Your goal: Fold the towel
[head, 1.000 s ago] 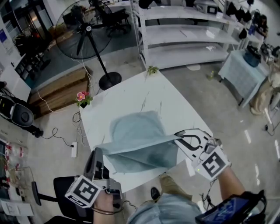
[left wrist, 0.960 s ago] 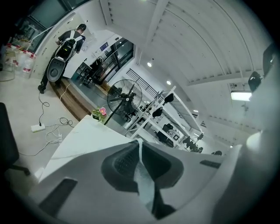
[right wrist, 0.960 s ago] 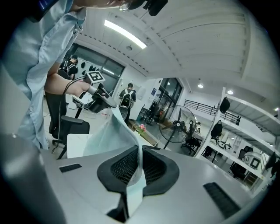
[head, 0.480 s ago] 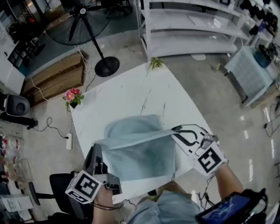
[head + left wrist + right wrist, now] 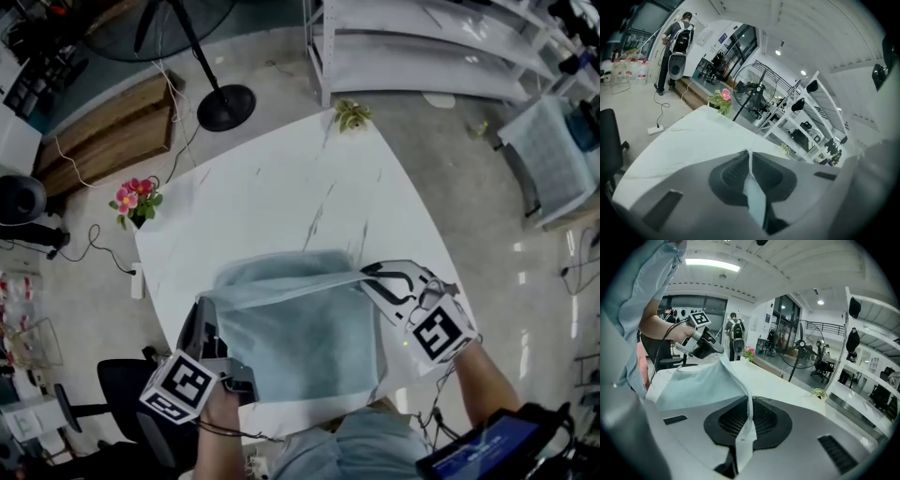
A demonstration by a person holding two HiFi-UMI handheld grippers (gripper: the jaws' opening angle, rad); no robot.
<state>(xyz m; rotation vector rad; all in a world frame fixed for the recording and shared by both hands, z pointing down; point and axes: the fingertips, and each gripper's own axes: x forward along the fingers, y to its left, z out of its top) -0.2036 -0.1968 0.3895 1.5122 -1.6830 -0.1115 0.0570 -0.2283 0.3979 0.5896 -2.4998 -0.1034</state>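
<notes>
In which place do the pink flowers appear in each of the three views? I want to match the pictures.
Head view: pink flowers at the left, beside the left corner of the table.
Left gripper view: pink flowers upper left of centre, behind the table's far edge.
Right gripper view: pink flowers near the centre, beyond the towel.
Shared landmark: the standing fan, right of the flowers everywhere.

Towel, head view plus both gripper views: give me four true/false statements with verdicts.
1. The left gripper is shut on the towel. True.
2. The right gripper is open and empty. False: it pinches the towel too.
3. The towel lies flat and untouched on the table. False: one edge is stretched between the grippers.
4. A fan stands on the floor beyond the table. True.
</notes>
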